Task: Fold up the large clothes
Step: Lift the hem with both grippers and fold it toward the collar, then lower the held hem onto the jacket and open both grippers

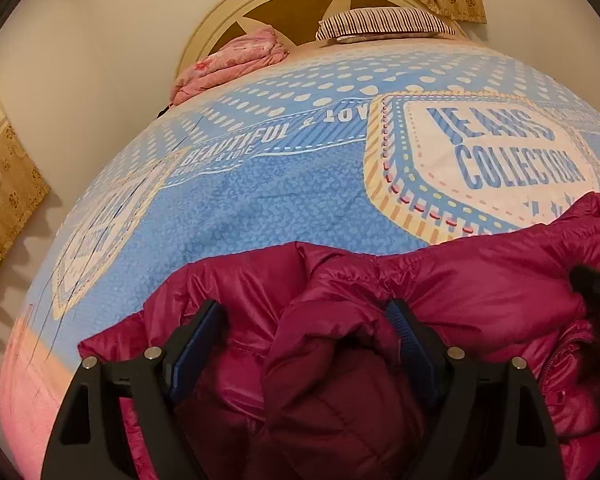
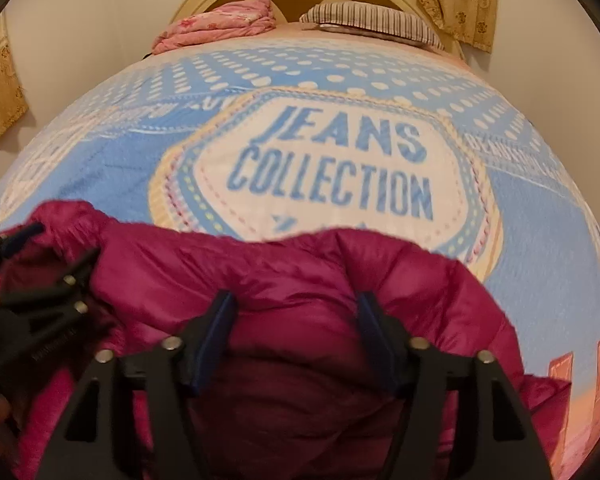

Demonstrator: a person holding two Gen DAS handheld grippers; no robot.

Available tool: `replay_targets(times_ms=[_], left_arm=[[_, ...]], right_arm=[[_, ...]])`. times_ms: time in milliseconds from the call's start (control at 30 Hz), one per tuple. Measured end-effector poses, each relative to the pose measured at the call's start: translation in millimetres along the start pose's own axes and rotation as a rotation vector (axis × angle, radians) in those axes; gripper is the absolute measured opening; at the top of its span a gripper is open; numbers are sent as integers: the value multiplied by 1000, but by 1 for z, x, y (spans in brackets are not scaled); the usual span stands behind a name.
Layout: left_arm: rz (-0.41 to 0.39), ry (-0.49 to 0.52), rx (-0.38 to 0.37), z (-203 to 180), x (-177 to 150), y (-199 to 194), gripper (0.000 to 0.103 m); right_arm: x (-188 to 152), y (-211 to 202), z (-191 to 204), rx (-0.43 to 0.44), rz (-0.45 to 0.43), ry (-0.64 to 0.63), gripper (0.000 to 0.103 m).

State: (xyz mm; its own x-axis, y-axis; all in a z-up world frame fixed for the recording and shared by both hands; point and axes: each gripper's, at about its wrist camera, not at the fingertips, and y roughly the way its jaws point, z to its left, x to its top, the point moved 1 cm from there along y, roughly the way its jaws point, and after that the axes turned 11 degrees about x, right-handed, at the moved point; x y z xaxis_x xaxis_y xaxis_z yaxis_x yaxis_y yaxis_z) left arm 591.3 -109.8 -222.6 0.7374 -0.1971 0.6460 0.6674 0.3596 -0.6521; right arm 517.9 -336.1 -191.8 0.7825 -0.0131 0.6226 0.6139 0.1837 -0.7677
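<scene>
Risk: the jacket [image 1: 340, 360] is puffy and slick, so a folded layer is likely to spring up or slide apart once let go; a bite on the top layer only would drag the heap instead of folding it.
Jacket: magenta, quilted, shiny, bunched in thick rolls with a zipper edge at the right of the left view.
Place: near edge of the bed [image 1: 260, 208], on the blue printed cover.
Left gripper [image 1: 308, 312]: jaws apart, fabric bulging between them, not pinched.
Right gripper [image 2: 296, 304]: jaws apart over the jacket, pads clear of it.
Beyond: a striped pillow [image 1: 384, 24] and a pink quilt [image 1: 236, 60] at the headboard.
</scene>
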Motion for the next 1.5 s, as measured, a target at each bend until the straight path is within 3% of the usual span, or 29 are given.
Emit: replay_targets(times_ms=[300, 1500], left_arm=[[20, -52, -26, 5, -3, 9, 92], [-17, 15, 69, -10, -2, 4, 92]], right_arm=[[-10, 7, -2, -4, -32, 5, 74], [-10, 11, -2, -31, -33, -10, 74]])
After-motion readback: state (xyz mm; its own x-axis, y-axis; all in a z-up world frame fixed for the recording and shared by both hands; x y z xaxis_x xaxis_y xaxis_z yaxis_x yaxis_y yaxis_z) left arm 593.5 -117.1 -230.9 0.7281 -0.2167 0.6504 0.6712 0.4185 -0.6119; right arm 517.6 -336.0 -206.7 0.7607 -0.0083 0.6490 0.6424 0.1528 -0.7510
